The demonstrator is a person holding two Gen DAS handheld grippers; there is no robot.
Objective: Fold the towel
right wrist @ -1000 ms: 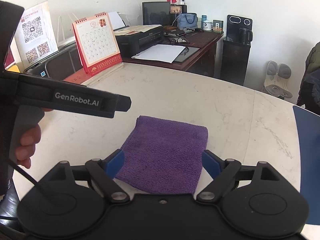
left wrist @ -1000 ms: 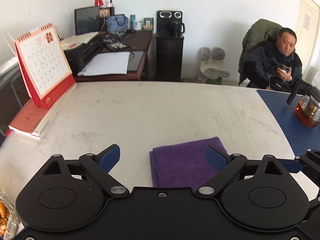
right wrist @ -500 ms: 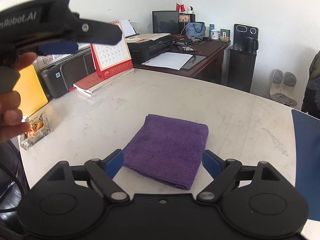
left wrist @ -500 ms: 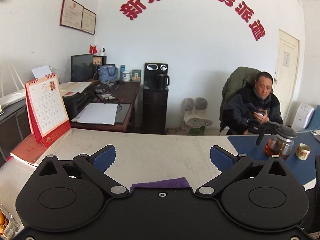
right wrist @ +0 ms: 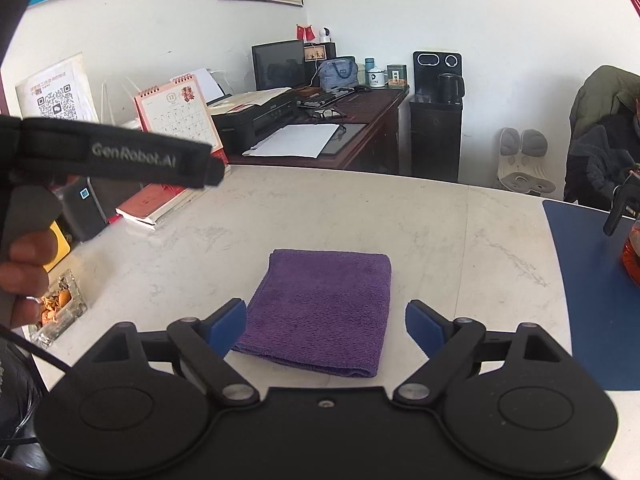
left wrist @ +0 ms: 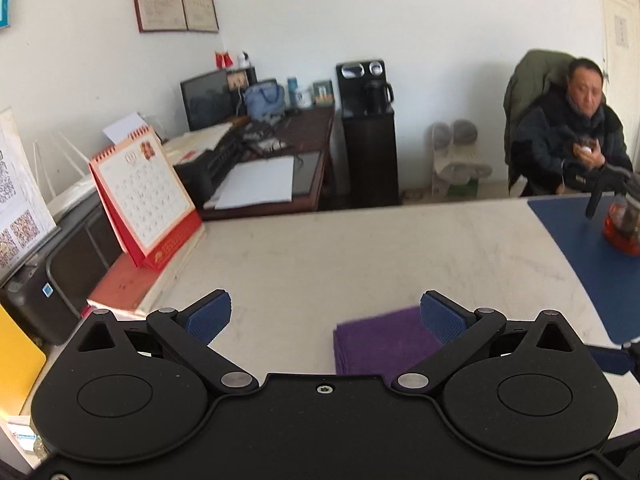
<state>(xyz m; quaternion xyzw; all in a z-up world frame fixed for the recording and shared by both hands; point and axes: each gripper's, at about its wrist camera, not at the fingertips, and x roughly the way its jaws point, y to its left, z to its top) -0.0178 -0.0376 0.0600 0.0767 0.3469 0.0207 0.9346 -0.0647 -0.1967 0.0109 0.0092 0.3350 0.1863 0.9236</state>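
Right wrist: purple towel folded flat

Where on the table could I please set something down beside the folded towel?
Bare marble lies between the purple towel and the blue mat, and beyond the towel. It is crowded around the calendar and ashtray.

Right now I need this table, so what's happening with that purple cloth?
A person is holding two sets of tongs over the marble table. The purple towel lies folded flat, touched by neither. The right tongs and the left tongs are both open and empty above it. The folding looks done.
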